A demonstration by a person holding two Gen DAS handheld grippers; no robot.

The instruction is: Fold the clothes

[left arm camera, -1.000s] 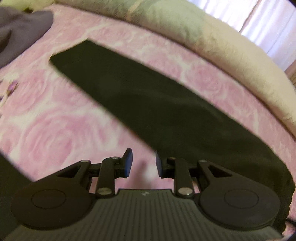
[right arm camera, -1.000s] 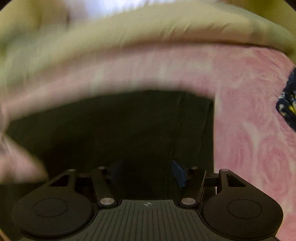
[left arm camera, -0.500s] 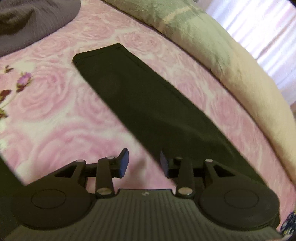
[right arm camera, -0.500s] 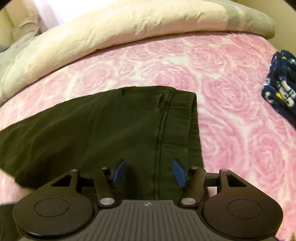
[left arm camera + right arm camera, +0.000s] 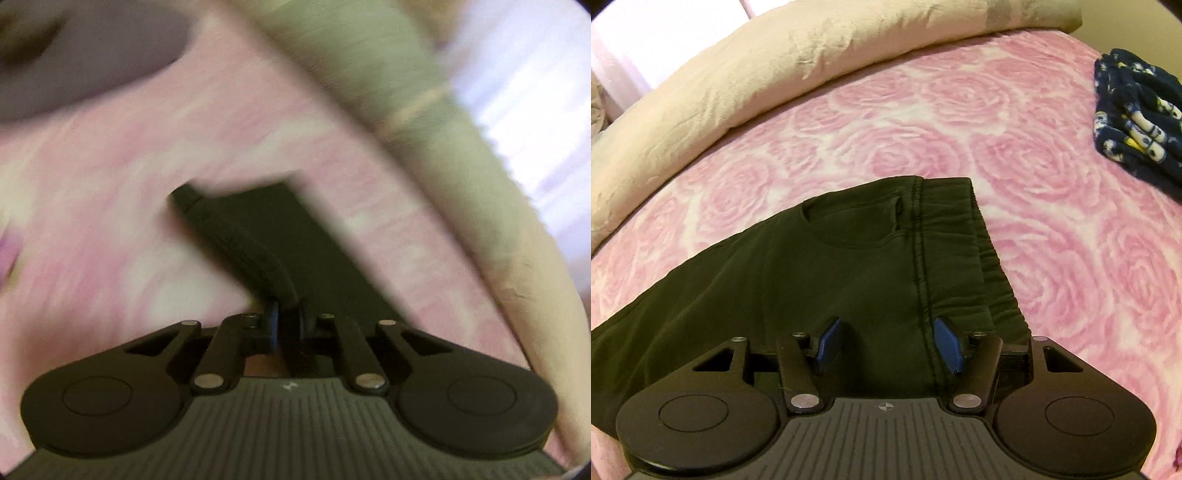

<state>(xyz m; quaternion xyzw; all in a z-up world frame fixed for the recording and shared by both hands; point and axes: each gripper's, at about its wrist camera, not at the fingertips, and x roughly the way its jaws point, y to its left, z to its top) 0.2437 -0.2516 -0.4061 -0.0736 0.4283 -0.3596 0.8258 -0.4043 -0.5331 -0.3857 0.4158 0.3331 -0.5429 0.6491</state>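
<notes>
Bed w/ pink rose-print cover (image 5: 923, 122); cream quilt (image 5: 738, 74) bunched along far edge, bright curtain (image 5: 535, 110) behind. Black trousers (image 5: 831, 266) lie flat on cover, waistband end w/ elastic and pocket toward right gripper (image 5: 886, 345), leg running off to the left. Right gripper's blue pads apart, hovering over waist area, gripping nothing. Left gripper (image 5: 288, 321) closing, fabric of trouser leg pinched between pads, lifted in a fold; view blurred. Navy patterned garment (image 5: 1137, 122) folded at right; grey cloth (image 5: 92, 55) at far left.
</notes>
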